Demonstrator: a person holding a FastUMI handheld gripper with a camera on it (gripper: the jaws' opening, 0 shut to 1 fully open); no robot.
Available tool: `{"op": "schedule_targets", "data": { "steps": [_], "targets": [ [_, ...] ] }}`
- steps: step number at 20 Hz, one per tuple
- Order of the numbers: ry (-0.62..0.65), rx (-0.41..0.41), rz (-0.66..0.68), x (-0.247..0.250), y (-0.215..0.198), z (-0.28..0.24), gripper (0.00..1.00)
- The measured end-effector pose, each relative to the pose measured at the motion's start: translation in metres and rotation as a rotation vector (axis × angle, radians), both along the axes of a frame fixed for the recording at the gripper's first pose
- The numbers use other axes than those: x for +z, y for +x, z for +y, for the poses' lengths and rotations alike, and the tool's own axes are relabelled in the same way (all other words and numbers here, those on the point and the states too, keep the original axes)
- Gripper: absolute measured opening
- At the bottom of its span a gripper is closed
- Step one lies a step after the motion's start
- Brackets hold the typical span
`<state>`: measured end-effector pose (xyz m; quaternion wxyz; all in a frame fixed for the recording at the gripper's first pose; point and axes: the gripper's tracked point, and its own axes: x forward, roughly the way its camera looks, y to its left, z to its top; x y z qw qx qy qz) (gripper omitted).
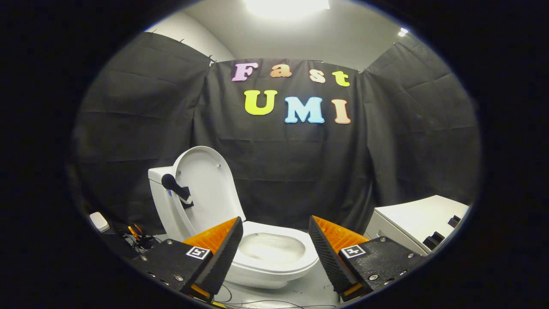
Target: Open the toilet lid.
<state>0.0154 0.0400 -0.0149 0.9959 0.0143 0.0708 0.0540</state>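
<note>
Toilet: white, standing on a pale floor just ahead of the jaws; its bowl shows in the gap between the two fingers and slightly beyond them. The seat is down, ringing the open bowl.

Lid: white, oval, raised. It stands upright behind the bowl, tilted back against the tank, beyond the left finger. Its inner face is turned toward the jaws.

Handle: a dark, rounded-end bar set against the lid's left edge, near the tank; what it is fixed to cannot be made out clearly, possibly a clamp on the lid.

Gripper: jaws released, spread wide apart, with nothing between them but the view of the bowl. Neither finger touches the toilet; both stand short of it. Each finger carries a ribbed inner pad, and a small square marker sits on the block behind it.

Cabinet: white, box-like, beyond the right finger and to its outer side, with dark slots along one edge.

Cables: a tangle on the floor beyond the left finger, beside the toilet's base, next to a small white device. More thin wire trails on the floor beneath the jaws.

Wall: black cloth, creased, behind everything. A bright ceiling light is above.
</note>
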Motion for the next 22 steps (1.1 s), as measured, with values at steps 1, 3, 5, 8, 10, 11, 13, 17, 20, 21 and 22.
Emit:
{"op": "schedule_targets", "data": {
  "steps": [1, 3, 5, 8, 10, 11, 13, 17, 20, 21, 22],
  "targets": [
    [0.005, -0.004, -0.006, 0.000, -0.002, -0.002, 0.95],
    [0.013, -0.014, -0.017, 0.003, -0.004, -0.007, 0.95],
    [0.021, -0.018, -0.023, 0.005, -0.005, -0.009, 0.95],
    [0.029, -0.020, -0.038, 0.010, -0.007, -0.011, 0.95],
    [0.025, -0.022, -0.037, 0.009, -0.008, -0.012, 0.95],
    [0.024, -0.023, -0.036, 0.008, -0.008, -0.012, 0.95],
    [0.022, -0.024, -0.035, 0.008, -0.008, -0.013, 0.95],
    [0.027, -0.028, -0.035, 0.008, -0.010, -0.013, 0.95],
    [0.031, -0.030, -0.038, 0.011, -0.010, -0.012, 0.95],
    [0.032, -0.031, -0.040, 0.011, -0.010, -0.012, 0.95],
    [0.037, -0.031, -0.041, 0.012, -0.009, -0.012, 0.95]
  ]
}}
